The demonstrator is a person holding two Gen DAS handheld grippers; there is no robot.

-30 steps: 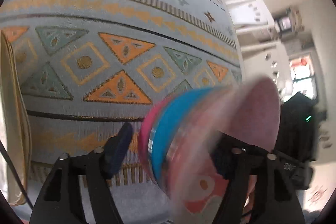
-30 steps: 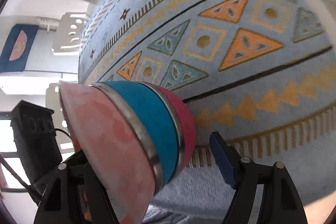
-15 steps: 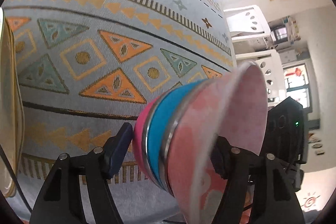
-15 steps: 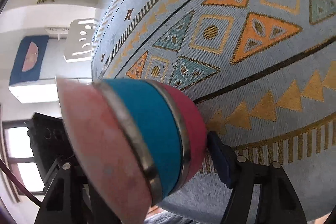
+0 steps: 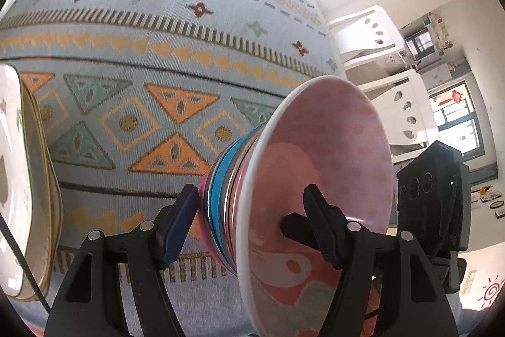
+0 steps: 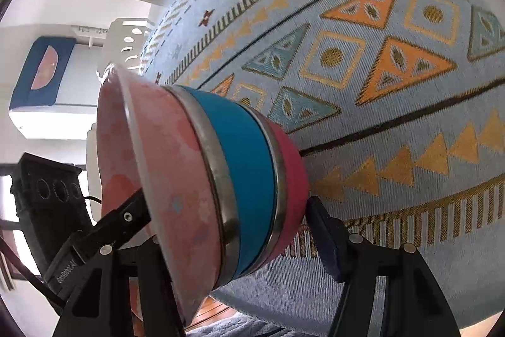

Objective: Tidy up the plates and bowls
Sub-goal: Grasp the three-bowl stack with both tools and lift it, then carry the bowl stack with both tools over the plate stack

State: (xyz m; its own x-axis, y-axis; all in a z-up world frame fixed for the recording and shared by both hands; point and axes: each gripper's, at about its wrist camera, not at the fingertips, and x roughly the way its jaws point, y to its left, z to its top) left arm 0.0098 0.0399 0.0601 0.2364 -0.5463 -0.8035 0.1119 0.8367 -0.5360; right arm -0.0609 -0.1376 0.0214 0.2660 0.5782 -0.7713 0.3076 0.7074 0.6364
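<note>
Sideways above the pale blue patterned tablecloth point(image 5: 132, 78), a nested stack of bowls point(image 5: 284, 195) is held on edge: a pink patterned bowl point(image 6: 164, 179), a blue steel-rimmed bowl point(image 6: 249, 176), a magenta bowl point(image 6: 292, 188). Both grippers straddle it. The left gripper point(image 5: 252, 223) sits half open, fingers on the stack's base and inside the pink bowl. The right gripper point(image 6: 227, 229), jaws closing, touches its magenta base. A cream plate point(image 5: 19, 179) lies at the left edge.
</note>
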